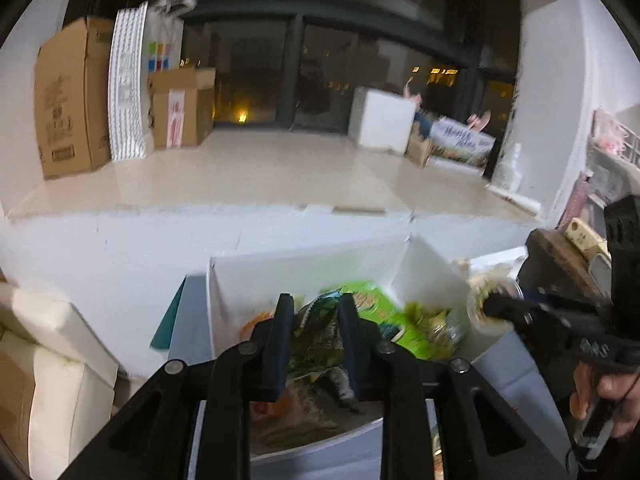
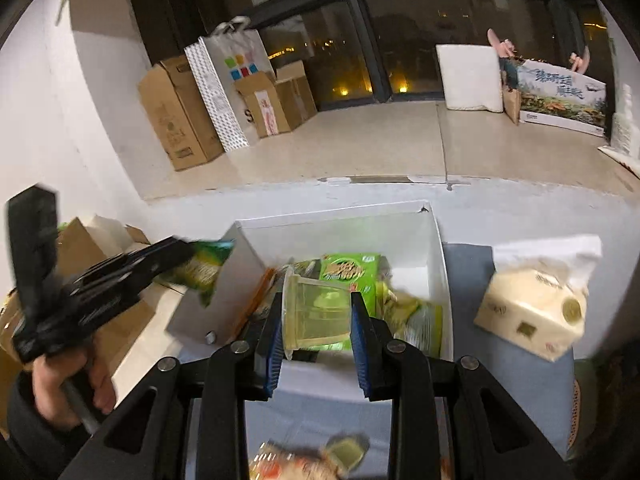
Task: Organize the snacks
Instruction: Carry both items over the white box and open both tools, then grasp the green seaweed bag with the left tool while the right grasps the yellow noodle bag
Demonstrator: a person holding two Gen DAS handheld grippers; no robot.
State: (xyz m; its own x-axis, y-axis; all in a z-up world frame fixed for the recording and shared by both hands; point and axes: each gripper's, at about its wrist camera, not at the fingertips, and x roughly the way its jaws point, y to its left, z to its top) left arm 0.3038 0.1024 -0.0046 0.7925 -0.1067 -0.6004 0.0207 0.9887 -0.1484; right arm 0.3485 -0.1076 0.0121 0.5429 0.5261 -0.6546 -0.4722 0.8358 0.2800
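Two grippers each carry a snack over a white box.

The left gripper [image 1: 316, 312] is clamped on a green snack bag [image 1: 316, 344]. The bag sits squeezed between its two fingers and hangs just above the white box [image 1: 304, 258]. In the right wrist view, this gripper [image 2: 188, 250] pokes in from the left, and the bag [image 2: 204, 270] sticks out past its tips, right at the box's left wall. The right gripper [image 2: 316, 314] is clamped on a clear plastic cup [image 2: 316, 312], with one blue pad [image 2: 360, 344] on each side of it. Just ahead of the cup, inside the box [image 2: 436, 248], lies a green packet [image 2: 350, 272] with more snacks around it. To the right of the right gripper, outside the box, sits a cream tissue pack [image 2: 532, 312]. A hand [image 2: 60, 392] holds the left gripper's handle.
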